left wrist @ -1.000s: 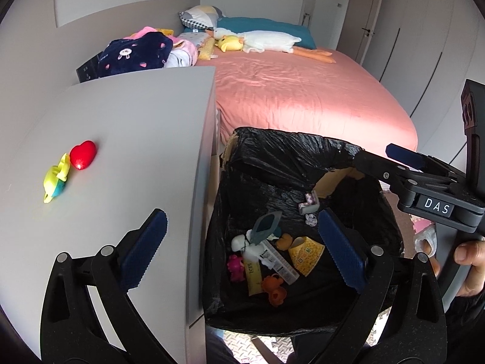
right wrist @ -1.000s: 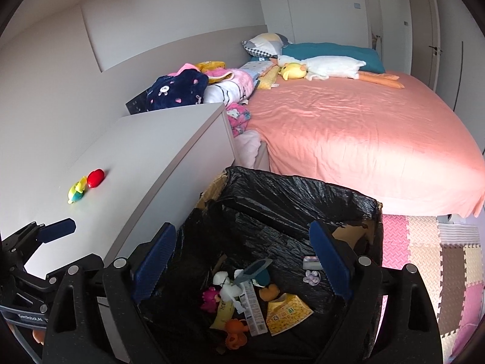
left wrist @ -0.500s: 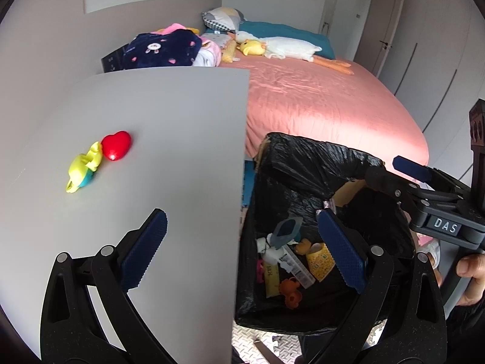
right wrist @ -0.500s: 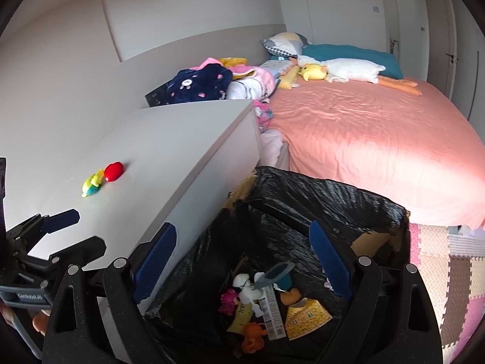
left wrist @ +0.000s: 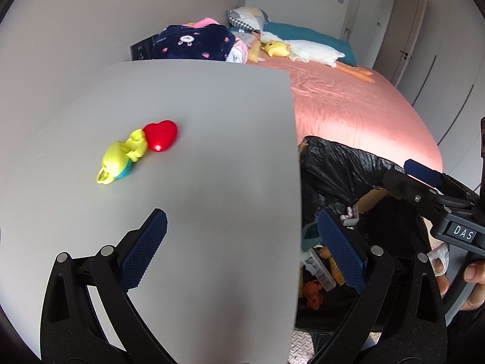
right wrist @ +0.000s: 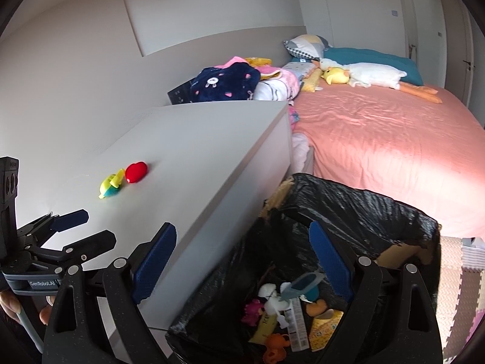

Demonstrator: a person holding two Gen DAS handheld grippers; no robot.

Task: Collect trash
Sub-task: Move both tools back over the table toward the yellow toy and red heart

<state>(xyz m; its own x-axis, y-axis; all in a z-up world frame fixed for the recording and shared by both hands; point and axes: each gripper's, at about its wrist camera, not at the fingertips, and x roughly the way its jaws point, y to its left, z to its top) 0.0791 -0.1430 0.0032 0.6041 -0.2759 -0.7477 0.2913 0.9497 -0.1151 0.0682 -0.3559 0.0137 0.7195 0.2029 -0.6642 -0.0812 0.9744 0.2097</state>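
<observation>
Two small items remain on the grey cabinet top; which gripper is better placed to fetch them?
Left, probably. The left gripper is open over the cabinet top, with the red heart and yellow toy just ahead. The right gripper, also open, hangs over the trash bin.

Pale walls close in a bedroom where daylight falls bright across a wide bed [right wrist: 388, 139] in a salmon-pink sheet. A grey cabinet [left wrist: 197, 127] stands beside it, foam floor mats [right wrist: 457, 282] below, tall wardrobe doors [left wrist: 439, 45] beyond.
</observation>
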